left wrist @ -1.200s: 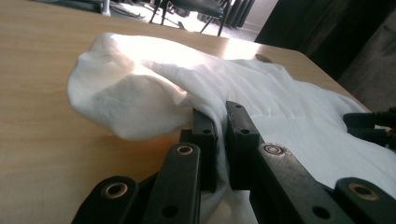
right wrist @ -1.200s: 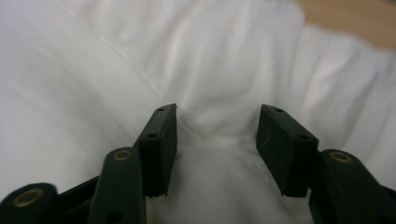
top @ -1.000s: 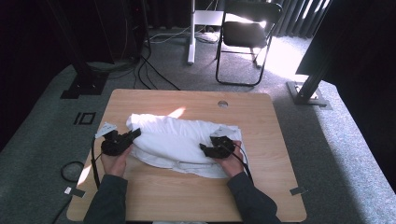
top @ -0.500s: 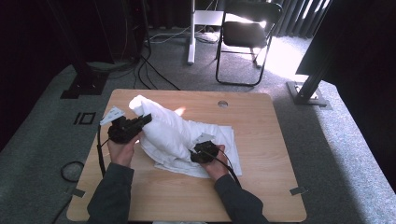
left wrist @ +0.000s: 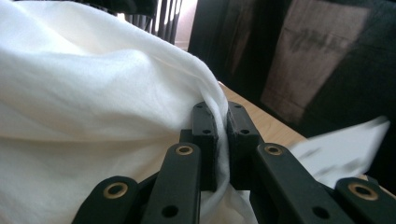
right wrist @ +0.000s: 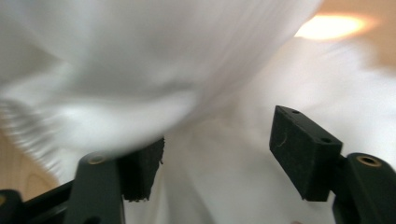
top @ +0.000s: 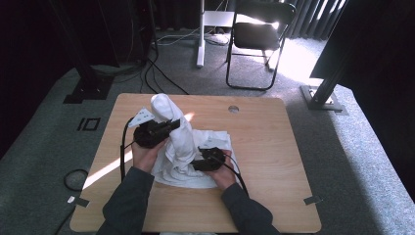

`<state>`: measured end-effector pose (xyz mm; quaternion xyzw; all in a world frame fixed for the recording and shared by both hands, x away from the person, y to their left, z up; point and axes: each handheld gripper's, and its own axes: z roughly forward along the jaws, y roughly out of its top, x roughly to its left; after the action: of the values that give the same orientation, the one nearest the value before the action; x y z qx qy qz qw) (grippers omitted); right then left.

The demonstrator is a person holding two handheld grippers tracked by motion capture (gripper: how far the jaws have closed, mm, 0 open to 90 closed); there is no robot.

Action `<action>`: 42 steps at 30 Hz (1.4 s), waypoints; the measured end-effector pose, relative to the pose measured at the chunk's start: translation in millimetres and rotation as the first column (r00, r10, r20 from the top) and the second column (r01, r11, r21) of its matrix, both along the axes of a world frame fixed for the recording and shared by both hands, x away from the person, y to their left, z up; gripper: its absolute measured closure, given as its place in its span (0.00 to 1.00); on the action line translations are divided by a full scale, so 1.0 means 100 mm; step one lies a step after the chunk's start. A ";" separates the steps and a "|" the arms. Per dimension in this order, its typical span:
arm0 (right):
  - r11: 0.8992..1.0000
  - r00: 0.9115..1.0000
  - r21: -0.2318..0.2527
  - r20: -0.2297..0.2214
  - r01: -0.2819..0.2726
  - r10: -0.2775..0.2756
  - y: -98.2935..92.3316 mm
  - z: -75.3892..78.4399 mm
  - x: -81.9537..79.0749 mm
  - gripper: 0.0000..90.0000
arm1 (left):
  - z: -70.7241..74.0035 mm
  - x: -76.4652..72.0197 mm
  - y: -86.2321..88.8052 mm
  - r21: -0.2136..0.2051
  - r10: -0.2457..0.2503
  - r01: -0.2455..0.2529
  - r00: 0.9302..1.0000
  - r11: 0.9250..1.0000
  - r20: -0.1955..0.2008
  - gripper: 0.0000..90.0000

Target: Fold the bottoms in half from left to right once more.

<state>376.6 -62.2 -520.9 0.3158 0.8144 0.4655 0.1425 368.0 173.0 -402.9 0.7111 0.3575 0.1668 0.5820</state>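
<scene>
1. High view: left gripper (top: 169,126) raised off the table (top: 274,147), forearm angled up, jaws clamped on a fold of the cloth (top: 182,142), lifting it into a tall peak behind the jaws. Right gripper (top: 195,164) low and near the table's front, hand flat, pointing left into the rest of the cloth heaped on the wood.
2. Left gripper view: jaws pinched tight on a cloth edge (left wrist: 93,107), fabric billowing to their left; paper (left wrist: 345,149) just right of them.
3. Right gripper view: jaws wide apart, just been opening, pressing on nothing; blurred cloth (right wrist: 233,154) between and above them, draped over the left pad.
</scene>
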 end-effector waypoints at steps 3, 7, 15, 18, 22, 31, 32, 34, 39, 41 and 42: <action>0.993 0.991 -0.015 0.068 0.118 -0.116 -0.34 0.10 -0.07 0.38 | -0.03 0.00 -0.04 0.005 -0.017 0.017 1.000 1.000 -0.008 0.95; 0.972 0.972 -0.012 0.006 0.235 -0.235 -0.78 0.02 -0.02 0.39 | -0.10 -0.01 -0.20 0.042 -0.069 0.070 0.997 0.997 -0.025 0.95; 0.934 0.932 0.006 -0.056 0.358 -0.357 -1.21 -0.05 0.07 0.39 | -0.55 0.01 -0.73 0.101 -0.188 0.201 0.974 0.974 -0.127 0.94; 0.927 0.927 0.021 -0.050 0.373 -0.372 -1.26 0.01 0.07 0.39 | -0.79 -0.01 -0.91 0.128 -0.213 0.237 0.961 0.963 -0.179 0.94; 0.923 0.925 0.055 -0.028 0.380 -0.379 -1.30 0.12 0.04 0.39 | -1.04 -0.02 -1.06 0.175 -0.224 0.268 0.946 0.947 -0.233 0.94; 0.951 0.962 0.198 0.092 0.237 -0.259 -1.18 0.59 -0.15 0.35 | -1.20 0.02 -1.16 0.212 -0.211 0.271 0.941 0.939 -0.265 0.93; 0.955 0.967 0.211 0.102 0.208 -0.234 -1.13 0.63 -0.16 0.34 | -1.20 0.02 -1.16 0.214 -0.213 0.272 0.941 0.938 -0.264 0.93; 0.963 0.976 0.216 0.111 0.161 -0.188 -1.04 0.69 -0.16 0.32 | -1.20 0.01 -1.15 0.210 -0.211 0.269 0.941 0.940 -0.263 0.93; 0.977 0.981 0.115 0.043 0.181 -0.187 -0.82 0.59 0.07 0.43 | -1.17 -0.03 -1.14 0.221 -0.207 0.262 0.947 0.939 -0.244 0.91; 0.980 0.986 0.102 -0.014 0.169 -0.168 -0.80 0.48 0.21 0.61 | -1.15 -0.04 -1.13 0.217 -0.205 0.258 0.949 0.941 -0.239 0.89; 0.983 0.986 0.082 -0.035 0.167 -0.164 -0.79 0.43 0.26 0.68 | -1.14 -0.05 -1.12 0.216 -0.206 0.258 0.950 0.942 -0.236 0.87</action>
<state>402.7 -140.8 -478.2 0.3946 0.7668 0.4816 0.1558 363.2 60.9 -516.8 0.8281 0.3069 0.0634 0.4648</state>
